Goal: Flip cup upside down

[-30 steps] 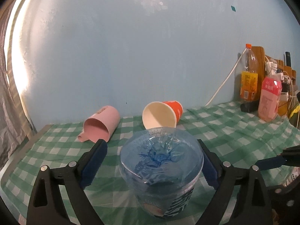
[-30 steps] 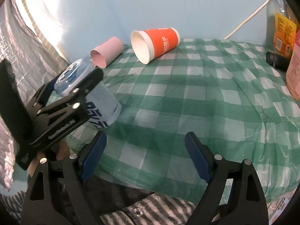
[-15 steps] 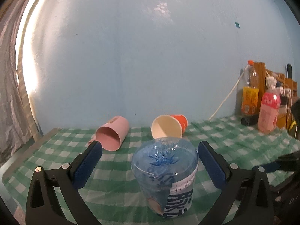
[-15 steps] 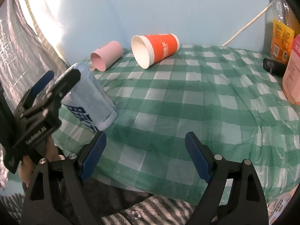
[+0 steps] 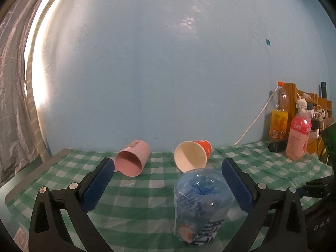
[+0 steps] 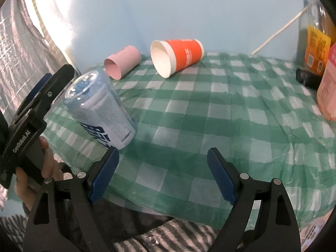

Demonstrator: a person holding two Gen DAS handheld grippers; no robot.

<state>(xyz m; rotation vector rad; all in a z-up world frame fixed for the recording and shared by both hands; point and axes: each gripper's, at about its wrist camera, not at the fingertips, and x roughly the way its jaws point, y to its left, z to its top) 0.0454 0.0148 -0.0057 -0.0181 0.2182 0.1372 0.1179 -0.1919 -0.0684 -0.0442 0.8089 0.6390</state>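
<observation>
A clear blue plastic cup (image 5: 201,205) with blue lettering stands upside down on the green checked tablecloth (image 5: 151,191); it also shows in the right wrist view (image 6: 103,111). My left gripper (image 5: 167,183) is open and empty, its jaws wide apart; the cup stands near its right jaw without touching either pad. My right gripper (image 6: 161,174) is open and empty, above the table's front edge to the right of the cup. An orange paper cup (image 5: 192,156) (image 6: 176,56) and a pink cup (image 5: 132,160) (image 6: 122,64) lie on their sides near the wall.
A pink bottle (image 5: 298,138), an orange drink bottle (image 5: 278,119) and a black object (image 5: 277,147) stand at the back right by a wooden rack (image 5: 308,107). A white cable (image 5: 254,121) runs down the blue wall. A grey curtain (image 5: 14,105) hangs at the left.
My left gripper has let go of the blue cup and drawn back and up from it; the cup stays standing upside down. My right gripper has barely moved.
</observation>
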